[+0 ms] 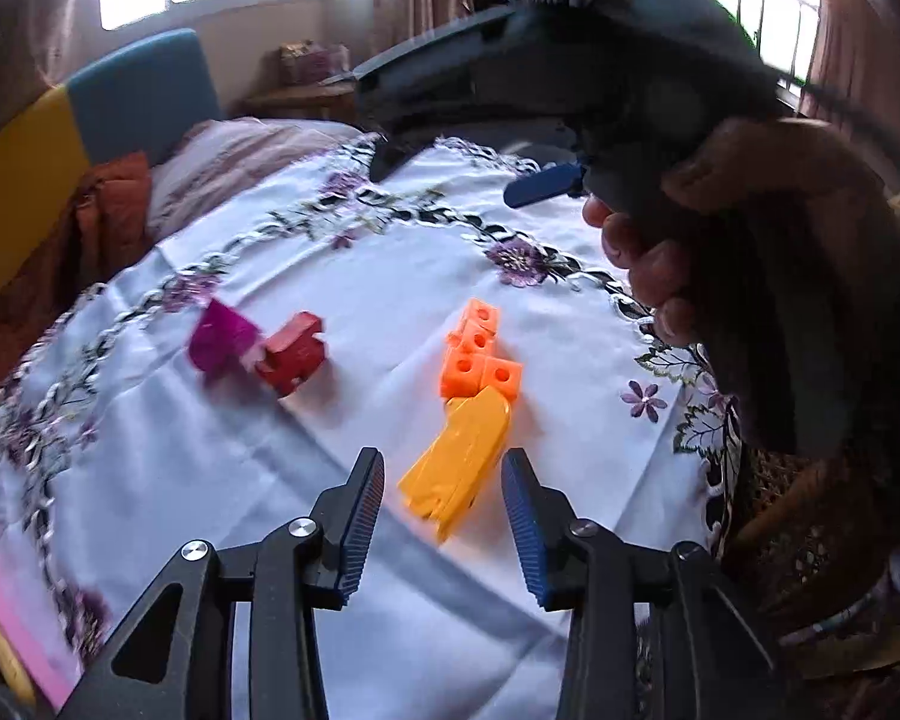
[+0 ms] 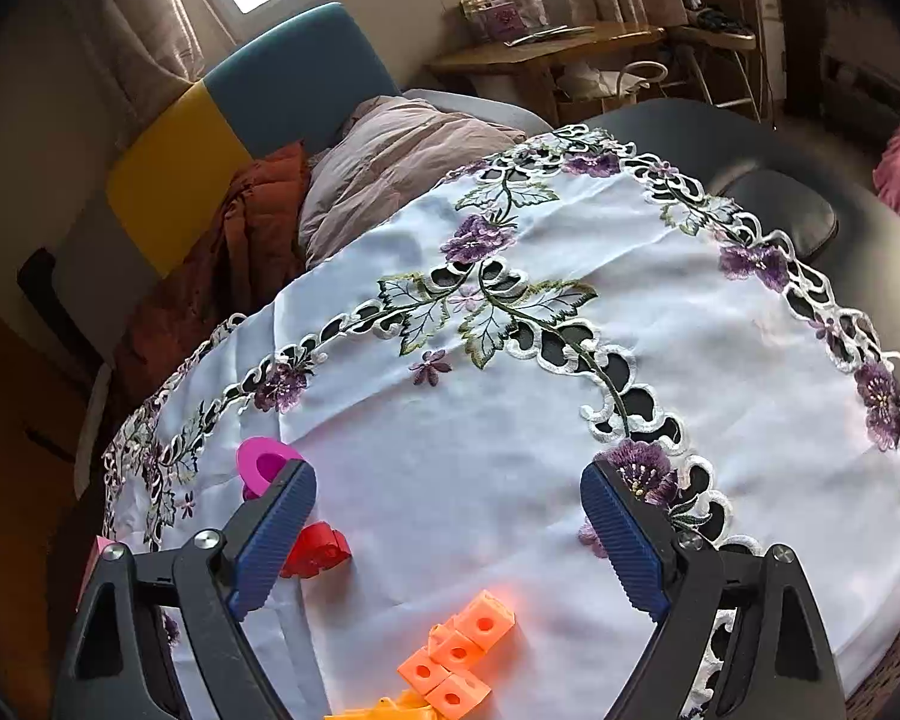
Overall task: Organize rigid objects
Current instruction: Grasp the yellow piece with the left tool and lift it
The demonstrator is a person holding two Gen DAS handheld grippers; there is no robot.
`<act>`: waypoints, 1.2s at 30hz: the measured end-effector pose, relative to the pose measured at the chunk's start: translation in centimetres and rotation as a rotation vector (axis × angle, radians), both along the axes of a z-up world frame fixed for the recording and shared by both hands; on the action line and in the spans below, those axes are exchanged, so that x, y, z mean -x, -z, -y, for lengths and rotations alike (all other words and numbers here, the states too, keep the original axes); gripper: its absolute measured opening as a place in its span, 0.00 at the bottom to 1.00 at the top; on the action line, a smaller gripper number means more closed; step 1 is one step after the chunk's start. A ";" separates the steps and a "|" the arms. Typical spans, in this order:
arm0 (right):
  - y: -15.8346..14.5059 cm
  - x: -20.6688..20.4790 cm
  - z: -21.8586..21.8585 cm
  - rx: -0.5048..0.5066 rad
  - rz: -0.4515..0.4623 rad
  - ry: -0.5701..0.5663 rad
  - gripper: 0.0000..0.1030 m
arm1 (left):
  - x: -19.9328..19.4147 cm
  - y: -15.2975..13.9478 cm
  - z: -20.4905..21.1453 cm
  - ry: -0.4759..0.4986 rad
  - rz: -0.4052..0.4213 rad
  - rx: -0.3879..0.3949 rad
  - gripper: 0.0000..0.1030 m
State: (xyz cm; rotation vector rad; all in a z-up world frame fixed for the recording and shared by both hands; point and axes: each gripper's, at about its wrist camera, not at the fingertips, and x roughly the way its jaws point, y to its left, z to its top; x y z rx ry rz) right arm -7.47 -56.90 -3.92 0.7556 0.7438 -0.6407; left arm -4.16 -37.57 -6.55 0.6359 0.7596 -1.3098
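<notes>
White embroidered cloth [image 1: 342, 276] with purple flowers is spread over the table, and the toy pieces are laid out on it. A yellow piece [image 1: 459, 468] is seen just ahead of the left gripper [image 1: 444, 516], partly between its blue-padded fingers [image 1: 363, 522], which are parted and not pressed on it; nothing is grasped. A cluster of 4 orange cubes [image 1: 480, 357] is set touching the yellow piece's far end. Further left, a magenta piece [image 1: 219, 339] and a red piece [image 1: 291, 354] are placed side by side, almost touching. The right gripper [image 2: 450, 546] is held wide apart above bare cloth, empty, with the cubes below it in its view. In the left view, it is gripped by a hand [image 1: 744, 252].
</notes>
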 end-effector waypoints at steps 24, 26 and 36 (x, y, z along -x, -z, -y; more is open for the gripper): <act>1.0 -0.6 0.1 -0.048 -0.028 -0.031 0.88 | -1.9 3.1 -5.0 -0.299 -0.060 -0.013 0.26; 1.1 -1.0 -0.3 -0.042 -0.038 -0.057 0.88 | -2.3 3.3 -6.5 -0.352 -0.057 0.002 0.26; 2.2 -4.2 -4.1 -0.021 -0.119 -0.289 0.88 | -3.4 4.0 -9.6 -0.439 -0.057 0.060 0.27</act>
